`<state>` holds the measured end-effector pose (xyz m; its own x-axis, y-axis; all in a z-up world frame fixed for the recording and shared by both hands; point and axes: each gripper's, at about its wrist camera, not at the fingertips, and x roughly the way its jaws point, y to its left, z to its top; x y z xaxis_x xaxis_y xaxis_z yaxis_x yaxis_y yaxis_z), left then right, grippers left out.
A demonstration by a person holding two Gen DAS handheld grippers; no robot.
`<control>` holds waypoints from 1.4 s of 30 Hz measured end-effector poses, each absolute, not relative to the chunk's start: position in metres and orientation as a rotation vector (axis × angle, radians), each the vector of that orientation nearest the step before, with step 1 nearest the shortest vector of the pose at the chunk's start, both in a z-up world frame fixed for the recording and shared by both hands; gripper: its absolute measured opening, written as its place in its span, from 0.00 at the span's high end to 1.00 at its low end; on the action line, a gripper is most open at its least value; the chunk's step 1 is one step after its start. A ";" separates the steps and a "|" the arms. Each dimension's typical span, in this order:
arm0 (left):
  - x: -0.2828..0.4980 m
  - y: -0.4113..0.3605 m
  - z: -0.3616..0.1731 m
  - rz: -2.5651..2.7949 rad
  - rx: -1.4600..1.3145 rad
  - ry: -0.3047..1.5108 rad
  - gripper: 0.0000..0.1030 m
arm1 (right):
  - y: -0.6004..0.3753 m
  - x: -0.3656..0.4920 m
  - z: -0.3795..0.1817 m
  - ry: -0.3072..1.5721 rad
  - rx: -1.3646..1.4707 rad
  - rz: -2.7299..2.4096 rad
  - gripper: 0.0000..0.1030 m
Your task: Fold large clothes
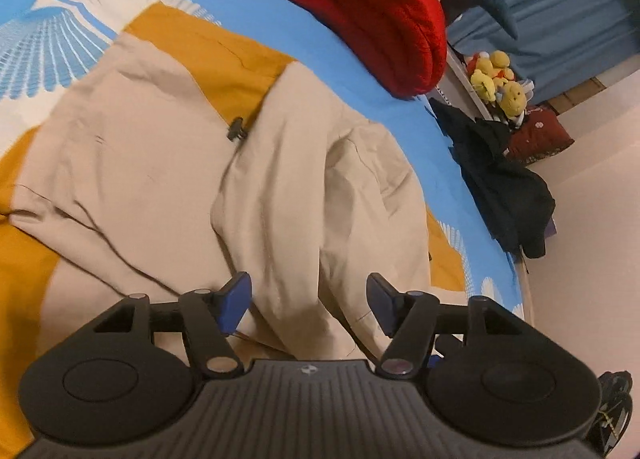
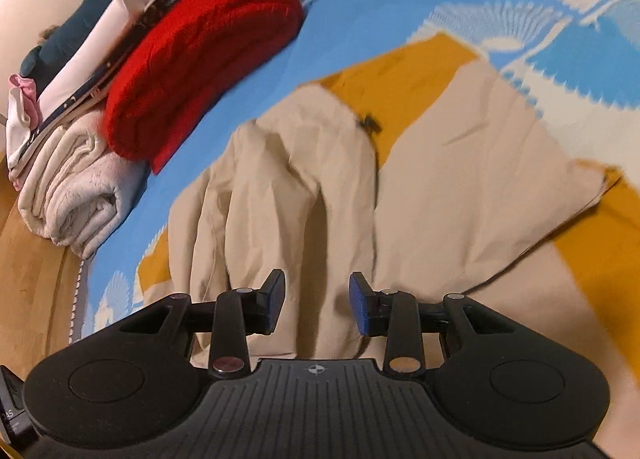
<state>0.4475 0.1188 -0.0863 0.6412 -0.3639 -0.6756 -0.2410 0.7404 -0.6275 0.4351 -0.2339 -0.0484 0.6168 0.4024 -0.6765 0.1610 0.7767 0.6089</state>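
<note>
A large beige and mustard-yellow jacket (image 1: 152,163) lies spread on a blue bed sheet (image 1: 280,19) with white fan prints. A small black toggle (image 1: 237,128) sits at its middle seam. One beige part is bunched into loose folds (image 1: 344,187). My left gripper (image 1: 310,299) hovers over those folds with its blue-padded jaws wide apart, and only cloth lying beneath shows in the gap. In the right wrist view the same jacket (image 2: 460,187) fills the centre. My right gripper (image 2: 317,301) is open more narrowly above the bunched folds (image 2: 280,195), its pads not pressing on cloth.
A folded red knit (image 1: 380,11) (image 2: 192,59) lies on the bed beyond the jacket, with a folded white blanket (image 2: 76,195) and stacked clothes (image 2: 80,71) beside it. A dark garment (image 1: 504,187) hangs over the bed's edge. Yellow plush toys (image 1: 496,79) sit on a shelf.
</note>
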 end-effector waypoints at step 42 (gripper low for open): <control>0.464 0.133 -0.092 0.047 -0.637 0.830 1.00 | -0.209 0.453 -0.077 0.927 0.748 0.138 0.97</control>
